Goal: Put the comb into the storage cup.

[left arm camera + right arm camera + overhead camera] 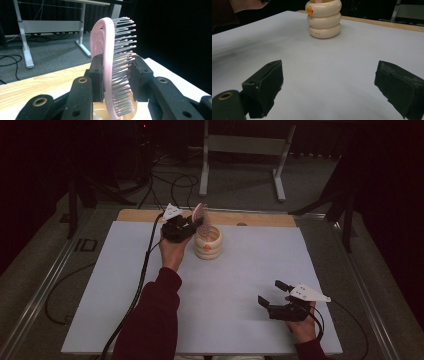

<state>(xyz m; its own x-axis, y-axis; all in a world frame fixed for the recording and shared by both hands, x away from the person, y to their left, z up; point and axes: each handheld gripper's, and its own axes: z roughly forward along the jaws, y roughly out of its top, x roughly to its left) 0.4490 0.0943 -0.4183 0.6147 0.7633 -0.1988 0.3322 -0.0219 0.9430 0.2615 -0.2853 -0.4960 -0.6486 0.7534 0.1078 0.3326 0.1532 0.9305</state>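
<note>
— Two grippers, one at work: the left gripper (192, 226) is clamped on the pink hairbrush (110, 67), pads pressing its back on one side and its bristles on the other. The brush stands nearly upright, its lower end at the mouth of the cream ringed cup (208, 242) near the far edge of the bench (240, 320).

— And the right gripper (272, 292)?

— Jaws wide, nothing between them, resting on the near right side of the bench, well apart from the cup.

— So the step is lowering the brush into the cup?

— That's my reading. To do it well, keep the brush vertical and centred over the opening, so the lower end doesn't catch the rim and tip the cup.

— Is the tip already inside?

— Hard to say; in the left gripper view the lower bristles overlap the opening, but the depth is unclear. I'd sink slowly and only let go once the brush bears on the bottom or leans on the rim.

— Should the right gripper steady the cup?

— It could, if the cup starts to rock.
</note>
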